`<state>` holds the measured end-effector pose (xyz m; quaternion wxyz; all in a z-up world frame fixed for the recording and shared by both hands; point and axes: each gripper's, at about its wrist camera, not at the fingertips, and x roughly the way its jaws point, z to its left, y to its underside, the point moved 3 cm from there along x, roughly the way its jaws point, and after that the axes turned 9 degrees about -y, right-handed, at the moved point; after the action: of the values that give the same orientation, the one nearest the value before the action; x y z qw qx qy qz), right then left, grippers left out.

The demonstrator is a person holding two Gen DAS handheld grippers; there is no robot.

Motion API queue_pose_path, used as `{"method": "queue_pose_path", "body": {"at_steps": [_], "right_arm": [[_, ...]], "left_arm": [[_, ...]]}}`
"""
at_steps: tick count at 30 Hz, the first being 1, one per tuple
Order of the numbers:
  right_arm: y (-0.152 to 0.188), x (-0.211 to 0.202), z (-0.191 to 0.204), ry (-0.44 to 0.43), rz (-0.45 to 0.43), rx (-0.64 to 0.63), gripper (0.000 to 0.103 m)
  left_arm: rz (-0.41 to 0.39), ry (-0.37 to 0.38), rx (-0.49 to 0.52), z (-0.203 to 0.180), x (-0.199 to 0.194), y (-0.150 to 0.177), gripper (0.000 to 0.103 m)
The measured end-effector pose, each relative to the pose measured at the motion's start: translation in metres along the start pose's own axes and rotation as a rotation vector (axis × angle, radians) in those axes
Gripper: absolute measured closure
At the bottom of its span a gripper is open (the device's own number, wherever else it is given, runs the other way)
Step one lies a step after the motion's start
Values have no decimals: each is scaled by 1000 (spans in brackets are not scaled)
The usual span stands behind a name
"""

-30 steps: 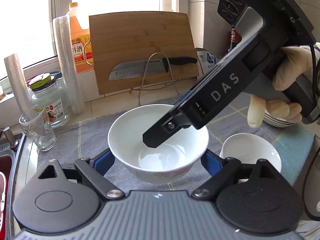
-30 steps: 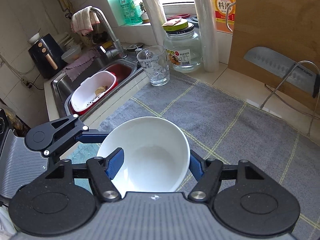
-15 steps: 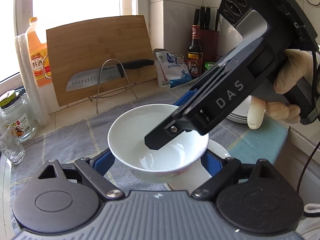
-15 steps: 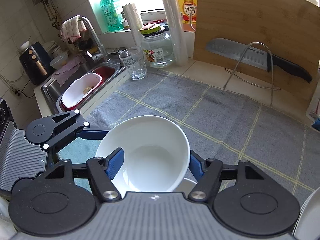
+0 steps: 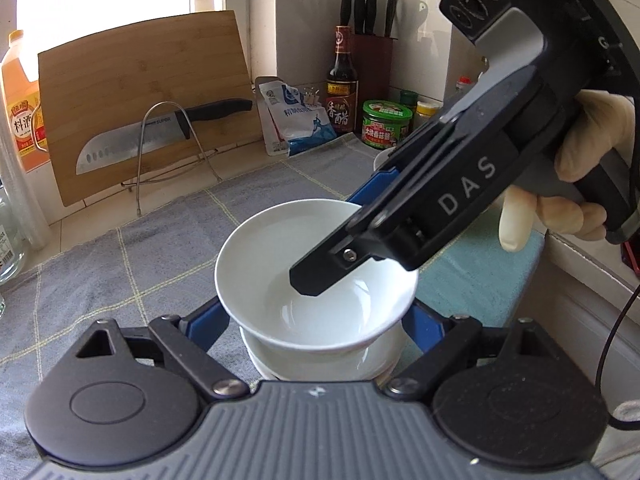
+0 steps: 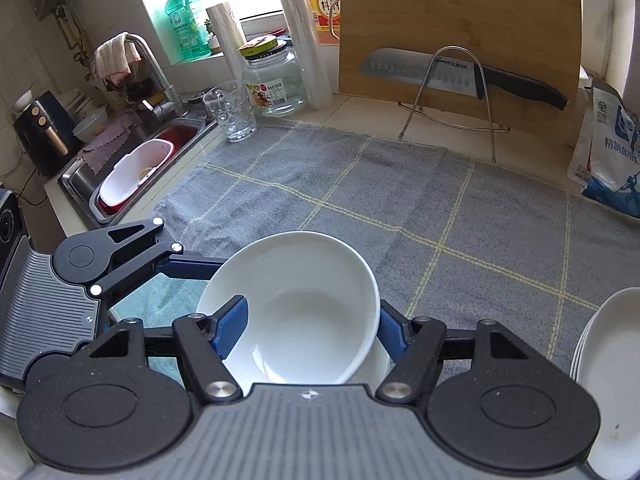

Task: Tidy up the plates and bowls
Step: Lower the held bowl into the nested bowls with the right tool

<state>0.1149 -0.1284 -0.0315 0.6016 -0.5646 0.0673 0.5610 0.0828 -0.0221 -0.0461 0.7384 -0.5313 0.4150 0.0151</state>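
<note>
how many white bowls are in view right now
2: one bowl held up between both grippers, and a second bowl directly beneath it on the cloth. More could be hidden behind the gripper bodies.

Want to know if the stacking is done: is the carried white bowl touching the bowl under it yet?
Cannot tell. In the left wrist view the carried bowl overlaps the lower bowl, so neither contact nor a gap shows; in the right wrist view the carried bowl covers nearly all of it.

Both tools grip one white bowl (image 5: 316,280) — directly over a second bowl (image 5: 320,364) on the grey cloth (image 5: 120,264).
</note>
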Motion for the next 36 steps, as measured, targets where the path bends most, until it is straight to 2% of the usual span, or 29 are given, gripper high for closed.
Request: {"method": "queue_pose_path", "body": {"at_steps": [26, 27, 30, 36], "right_arm": [[11, 16, -7, 8, 49, -14, 29], [11, 17, -7, 9, 50, -16, 28], [10, 16, -5, 27, 42, -31, 15], [9, 11, -7, 42, 28, -34, 10]], "left_arm": [[58, 19, -2, -1, 13, 7, 10], [58, 20, -3, -1, 13, 7, 10], [44, 17, 15, -2, 12, 7, 9], [33, 21, 19, 0, 8, 9, 7]]}}
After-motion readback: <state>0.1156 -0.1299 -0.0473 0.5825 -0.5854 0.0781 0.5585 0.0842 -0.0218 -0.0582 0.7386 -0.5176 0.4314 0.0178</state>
